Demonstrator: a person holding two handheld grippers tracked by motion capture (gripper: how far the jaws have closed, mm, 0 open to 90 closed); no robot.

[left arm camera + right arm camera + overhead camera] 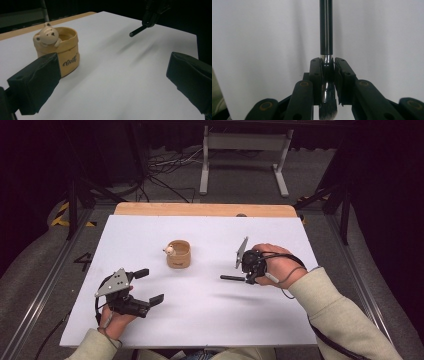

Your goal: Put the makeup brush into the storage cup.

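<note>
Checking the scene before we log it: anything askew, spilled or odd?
Nothing spilled or damaged. The bear cup stands upright on the white table. The right gripper clamps the makeup brush at its ferrule, bristles pointing back toward the hand. The left gripper is open.

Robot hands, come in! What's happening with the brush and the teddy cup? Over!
Right gripper shut on brush, held above table. Left gripper open, holding nothing. Teddy cup upright mid-table. Nothing between brush and cup.
</note>
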